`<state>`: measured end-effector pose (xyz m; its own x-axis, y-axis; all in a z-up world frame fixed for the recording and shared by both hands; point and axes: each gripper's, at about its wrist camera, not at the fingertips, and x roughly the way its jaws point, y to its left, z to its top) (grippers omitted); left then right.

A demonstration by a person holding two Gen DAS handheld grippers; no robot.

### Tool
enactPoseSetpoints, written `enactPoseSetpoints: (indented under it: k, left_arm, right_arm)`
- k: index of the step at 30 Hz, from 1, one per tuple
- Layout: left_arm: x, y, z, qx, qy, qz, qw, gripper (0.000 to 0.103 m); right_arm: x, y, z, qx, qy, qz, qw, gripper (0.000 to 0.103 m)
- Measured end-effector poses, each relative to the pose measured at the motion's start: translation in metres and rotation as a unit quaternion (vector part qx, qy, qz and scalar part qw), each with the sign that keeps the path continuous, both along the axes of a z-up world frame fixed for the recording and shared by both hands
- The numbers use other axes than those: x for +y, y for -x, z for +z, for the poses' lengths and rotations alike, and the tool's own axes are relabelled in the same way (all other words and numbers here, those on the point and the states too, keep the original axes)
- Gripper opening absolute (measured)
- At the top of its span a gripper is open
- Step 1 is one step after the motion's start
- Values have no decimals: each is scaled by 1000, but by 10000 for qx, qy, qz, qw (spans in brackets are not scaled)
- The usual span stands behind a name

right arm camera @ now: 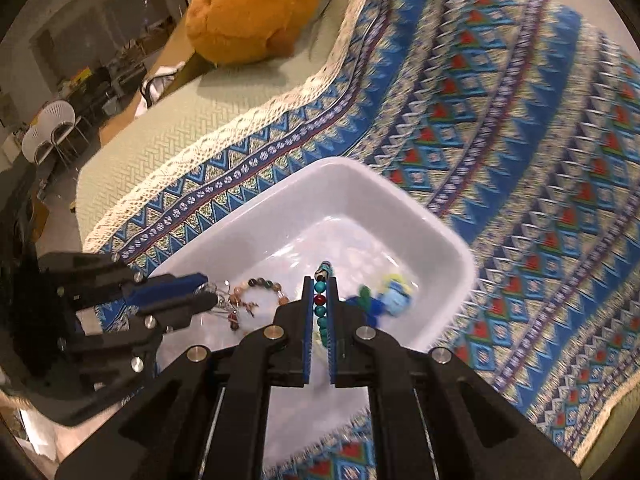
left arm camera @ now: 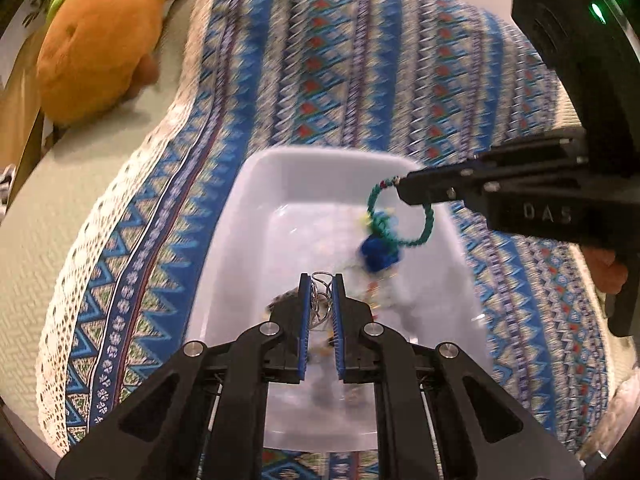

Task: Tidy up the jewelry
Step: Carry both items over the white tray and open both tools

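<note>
1. Two grippers show in the left wrist view: the left gripper (left arm camera: pixel 321 280) at lower centre pinches silver wire rings (left arm camera: pixel 320 292) above the white tray (left arm camera: pixel 256 184); the right gripper (left arm camera: pixel 404 190), from the right edge, clamps a green beaded bracelet (left arm camera: pixel 416 236).
2. Right wrist view: that bracelet sits squeezed between blue pads (right arm camera: pixel 308 320) at centre, over the tray on the patterned cloth (right arm camera: pixel 520 140); an orange plush toy (right arm camera: pixel 248 12) lies at top.

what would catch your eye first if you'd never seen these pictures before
The blue, red and cream zigzag-patterned cloth with a lace edge fills most of both views, with a white rectangular plastic tray on it. Above the tray, the right gripper is shut on a turquoise beaded bracelet with a dangling blue charm, while the left gripper pinches silver wire rings. An orange plush toy sits at the far edge beyond the cloth.
</note>
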<state>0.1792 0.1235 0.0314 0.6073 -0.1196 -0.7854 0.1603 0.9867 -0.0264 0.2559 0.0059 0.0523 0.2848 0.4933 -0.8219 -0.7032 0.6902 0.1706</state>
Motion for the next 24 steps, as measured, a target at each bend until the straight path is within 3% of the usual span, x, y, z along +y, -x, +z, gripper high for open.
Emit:
enactPoseSetpoints:
  k: [4, 5, 6, 7, 8, 12, 19, 24]
  left_arm:
    - [16, -5, -17, 364, 134, 85, 9992, 18]
    - [19, -5, -20, 424, 154, 98, 9989, 34]
    - [21, -5, -22, 432, 127, 111, 9989, 48]
    - [22, -4, -22, 404, 74, 113, 9991, 53]
    - [22, -2, -22, 367, 30, 111, 9993, 57]
    - [22, 5, -15, 270, 25, 99, 9996, 74]
    - [-16, 20, 11, -70, 213, -447, 9987, 78]
    - [-71, 28, 19, -223, 364, -1005, 9940, 79]
  right_arm:
    - [20, -14, -14, 217, 90, 25, 9997, 7]
    - [23, -17, -18, 294, 118, 38, 9995, 10]
    - [24, -20, -20, 297, 169, -23, 9994, 26]
    - [24, -23, -20, 267, 172, -91, 9995, 60]
    - [23, -26, -19, 296, 123, -126, 9994, 67]
    - [4, -28, -10, 247, 30, -292, 9993, 67]
    - [-93, -25, 27, -79, -236, -893, 9957, 67]
    - [-177, -3, 29, -294, 21, -1447, 9890, 67]
